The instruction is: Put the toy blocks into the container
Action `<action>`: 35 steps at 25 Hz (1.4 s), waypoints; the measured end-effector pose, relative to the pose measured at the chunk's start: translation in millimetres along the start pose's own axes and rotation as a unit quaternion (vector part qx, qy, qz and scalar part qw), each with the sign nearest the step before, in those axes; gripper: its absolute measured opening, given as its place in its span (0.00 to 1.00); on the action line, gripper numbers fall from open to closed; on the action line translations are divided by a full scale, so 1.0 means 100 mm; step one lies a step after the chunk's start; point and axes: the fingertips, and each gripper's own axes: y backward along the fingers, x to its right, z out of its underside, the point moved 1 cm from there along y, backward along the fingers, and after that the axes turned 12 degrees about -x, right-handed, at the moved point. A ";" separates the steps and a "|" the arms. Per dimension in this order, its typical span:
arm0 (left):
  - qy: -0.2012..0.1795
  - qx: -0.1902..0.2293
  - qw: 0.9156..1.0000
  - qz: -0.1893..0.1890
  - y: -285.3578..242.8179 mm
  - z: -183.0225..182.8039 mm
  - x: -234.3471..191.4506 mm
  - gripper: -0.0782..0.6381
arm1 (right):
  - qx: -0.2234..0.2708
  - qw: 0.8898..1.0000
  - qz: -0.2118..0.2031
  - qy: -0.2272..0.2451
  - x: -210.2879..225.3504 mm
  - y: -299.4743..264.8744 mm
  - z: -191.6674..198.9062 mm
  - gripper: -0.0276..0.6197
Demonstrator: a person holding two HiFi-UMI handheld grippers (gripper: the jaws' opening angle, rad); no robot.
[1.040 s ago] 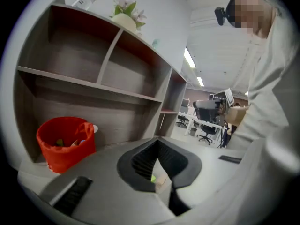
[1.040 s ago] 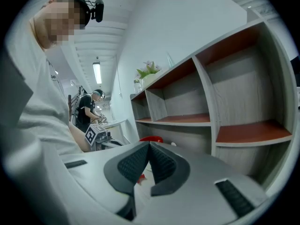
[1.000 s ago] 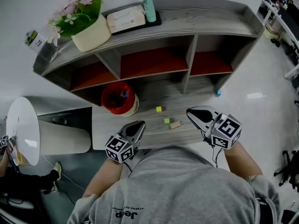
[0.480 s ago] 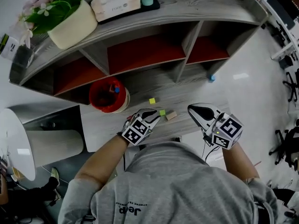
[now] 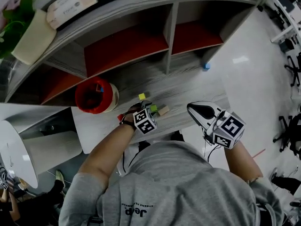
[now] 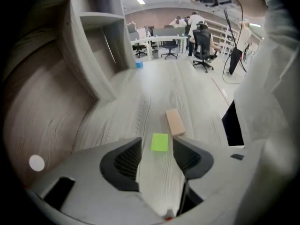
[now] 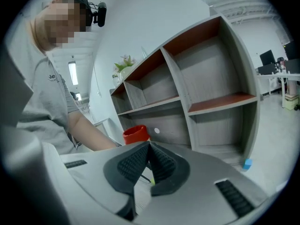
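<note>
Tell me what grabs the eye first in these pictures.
The left gripper, its jaws having just been opening, points down at the wooden tabletop with a bright green block between them, untouched. In the head view the red container stands to its left, and the right gripper hangs shut near the table's right edge.

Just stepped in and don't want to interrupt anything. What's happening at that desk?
A person with a gripper in each hand is putting toy blocks into the red container. The left gripper points down at the green block, which sits between its jaws. The jaws have just been opening and are not pressing on it. The tan block lies just beyond, and the yellow block is farther off on the desk. The right gripper is shut and empty, off to the side.
</note>
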 end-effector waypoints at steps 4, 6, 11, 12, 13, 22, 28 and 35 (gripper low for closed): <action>-0.035 -0.053 0.998 -0.012 -0.28 0.06 0.01 0.46 | -0.005 1.000 0.009 -0.020 0.10 0.07 0.16 0.04; -0.042 -0.066 0.997 -0.007 -0.35 0.07 0.03 0.46 | -0.007 1.000 0.012 -0.028 0.12 0.10 0.22 0.04; -0.063 -0.060 0.996 0.003 -0.38 0.08 0.08 0.35 | -0.010 0.999 0.016 -0.032 0.13 0.13 0.27 0.04; -0.057 -0.055 0.997 0.003 -0.35 0.08 0.08 0.35 | -0.010 0.999 0.015 -0.030 0.12 0.13 0.27 0.04; -0.045 -0.048 0.998 0.003 -0.31 0.07 0.07 0.35 | -0.011 0.999 0.014 -0.028 0.11 0.12 0.26 0.04; 0.092 0.067 0.993 -0.042 0.92 0.11 -0.29 0.35 | -0.003 0.999 -0.025 0.033 -0.13 -0.31 -0.26 0.04; 0.177 0.100 0.973 -0.107 1.77 0.74 -0.72 0.35 | 0.002 0.995 -0.060 0.084 -0.51 -0.79 -0.70 0.04; 0.284 0.118 0.936 -0.170 2.40 1.69 -1.22 0.35 | -0.012 0.984 -0.098 0.147 -1.03 -1.39 -1.11 0.04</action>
